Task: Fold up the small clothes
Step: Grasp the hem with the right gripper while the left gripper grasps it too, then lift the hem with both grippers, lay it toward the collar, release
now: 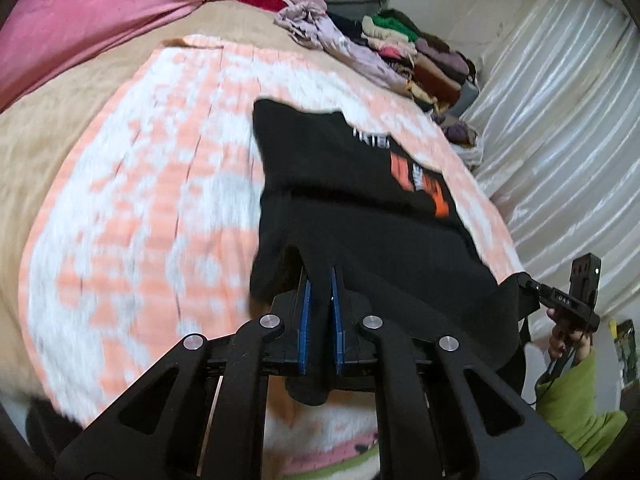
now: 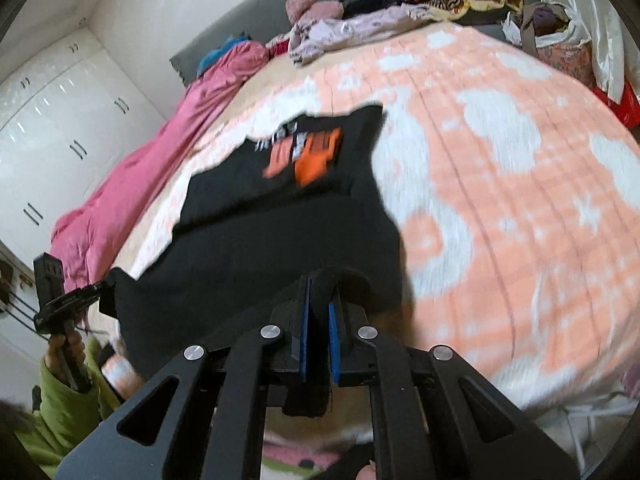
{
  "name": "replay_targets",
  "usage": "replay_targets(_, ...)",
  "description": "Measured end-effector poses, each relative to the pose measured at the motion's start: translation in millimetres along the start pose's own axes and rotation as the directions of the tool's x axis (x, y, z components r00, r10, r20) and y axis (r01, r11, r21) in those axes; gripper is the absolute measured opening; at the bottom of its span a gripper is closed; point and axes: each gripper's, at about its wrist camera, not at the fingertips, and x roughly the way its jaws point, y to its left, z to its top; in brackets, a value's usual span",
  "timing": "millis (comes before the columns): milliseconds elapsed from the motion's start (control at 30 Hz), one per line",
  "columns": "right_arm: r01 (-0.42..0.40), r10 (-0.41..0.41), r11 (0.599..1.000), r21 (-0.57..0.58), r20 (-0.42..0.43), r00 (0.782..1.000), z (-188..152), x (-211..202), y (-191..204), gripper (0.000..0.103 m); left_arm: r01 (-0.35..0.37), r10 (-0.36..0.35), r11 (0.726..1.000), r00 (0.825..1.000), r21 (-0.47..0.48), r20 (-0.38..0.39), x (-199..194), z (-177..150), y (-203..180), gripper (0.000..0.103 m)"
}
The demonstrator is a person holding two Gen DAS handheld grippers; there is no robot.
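Left gripper (image 1: 320, 280): jaws clenched on the near hem of the black shirt (image 1: 352, 184), cloth bunched between the blue pads.
Right gripper (image 2: 320, 292): likewise clamped on the same near edge, at its other corner.
Shirt: near edge lifted off the blanket (image 1: 140, 200); far part with the orange print (image 2: 308, 160) lies flat on it.
Risk, slip: thin pinch of cloth; a fast carry could pull it free.
Risk, skew: uneven hands would likely give a crooked fold.
Risk, drag: far part may slide instead of staying put.
Surface: bed under a peach-and-white blanket, soft.
Room: pink quilt (image 1: 100, 12) at one side, heap of clothes (image 1: 400, 44) at the head, white wardrobe (image 2: 60, 112), pale curtain (image 1: 560, 100).
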Motion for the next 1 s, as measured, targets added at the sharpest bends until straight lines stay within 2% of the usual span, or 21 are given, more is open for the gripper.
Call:
replay_targets(167, 0.007, -0.007, 1.0, 0.001, 0.055, 0.998, 47.3, 16.3, -4.5, 0.007, 0.028, -0.027, 0.997, 1.0, -0.066, 0.016, 22.1, 39.7, 11.5, 0.003)
replay_targets(367, 0.028, -0.031, 0.998, 0.058, 0.055, 0.998, 90.7, 47.1, -22.9, 0.007, 0.022, -0.02, 0.991, 1.0, -0.128, 0.022, 49.1, 76.3, 27.9, 0.003)
replay_targets(700, 0.103, -0.102, 0.989, 0.102, -0.018, 0.995, 132.9, 114.2, -38.5, 0.007, -0.084, 0.08, 0.98, 0.996, -0.18, -0.028, 104.5, 106.5, 47.8, 0.007)
replay_targets(733, 0.122, -0.119, 0.987, 0.103, -0.036, 0.992, 134.0, 122.1, -40.3, 0.008, -0.096, 0.091, 0.978, 0.995, -0.186, -0.034, 108.3, 106.8, 50.2, 0.009)
replay_targets(800, 0.154, -0.148, 0.984, 0.092, -0.077, 0.986, 133.9, 134.9, -42.1, 0.008, -0.12, 0.112, 0.975, 0.992, -0.186, -0.055, 114.2, 105.9, 53.7, 0.032)
replay_targets(900, 0.145, -0.138, 0.985, 0.09, -0.077, 0.987, 131.2, 135.1, -41.9, 0.015, -0.108, 0.102, 0.979, 0.994, -0.175, -0.041, 108.1, 104.2, 52.3, 0.041)
replay_targets(967, 0.112, -0.106, 0.988, 0.104, -0.064, 0.992, 130.3, 129.1, -43.4, 0.033, -0.119, 0.12, 0.982, 0.993, -0.149, 0.002, 93.8, 104.2, 46.3, 0.046)
replay_targets(1000, 0.1, -0.094, 0.989, 0.109, -0.057, 0.994, 129.7, 125.8, -43.8, 0.033, -0.126, 0.129, 0.982, 0.992, -0.14, 0.016, 89.4, 104.8, 44.5, 0.047)
